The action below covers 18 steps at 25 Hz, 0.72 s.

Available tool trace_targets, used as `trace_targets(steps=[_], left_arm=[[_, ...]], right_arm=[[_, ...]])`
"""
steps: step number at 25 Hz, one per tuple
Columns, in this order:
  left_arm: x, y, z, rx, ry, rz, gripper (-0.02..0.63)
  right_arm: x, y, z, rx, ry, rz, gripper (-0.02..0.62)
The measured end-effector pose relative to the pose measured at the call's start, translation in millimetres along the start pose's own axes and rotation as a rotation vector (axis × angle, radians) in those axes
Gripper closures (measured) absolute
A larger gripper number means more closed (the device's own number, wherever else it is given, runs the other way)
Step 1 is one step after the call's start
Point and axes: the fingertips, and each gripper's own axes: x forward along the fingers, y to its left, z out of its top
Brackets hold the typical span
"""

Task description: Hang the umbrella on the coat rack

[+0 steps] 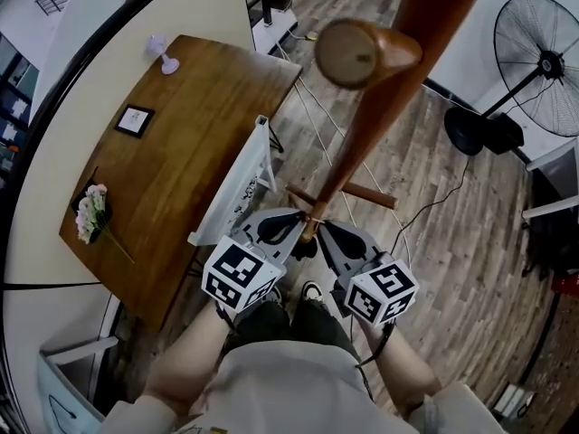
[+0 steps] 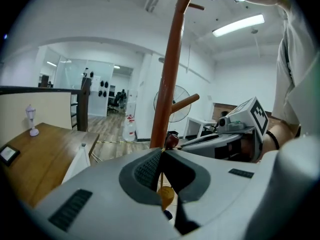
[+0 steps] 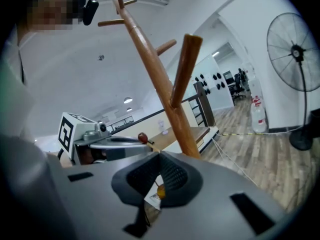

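Wood floor [image 1: 434, 179], rack [image 1: 362, 125] dead ahead. You hold the left gripper [image 1: 294, 229] and right gripper [image 1: 333, 235] nose to nose at the pole, near the low peg [image 1: 362, 193]. Both sets of jaws are pressed together, each pinching a thin cord [image 2: 161, 169]. The umbrella itself is hidden beneath them. Hanging looks unfinished: the cord is over no peg. Worktop [image 1: 181, 134] and white frame [image 1: 237, 188] sit close on your left, fan [image 1: 543, 61] well apart on your right. The pole crowds your lift.
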Motion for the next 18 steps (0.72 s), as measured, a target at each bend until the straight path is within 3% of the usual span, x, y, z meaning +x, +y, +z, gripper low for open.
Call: trace_targets(steps=[10, 18], left_arm=[[34.6, 16.0, -29.1, -0.052, -0.01, -0.046, 0.607], [52.4, 24.1, -37.1, -0.074, -0.01, -0.003, 0.606]], right_arm=[[18.5, -31.0, -28.4, -0.012, -0.012, -0.034, 0.591], [23.6, -45.7, -34.5, -0.06, 0.002, -0.08, 0.568]])
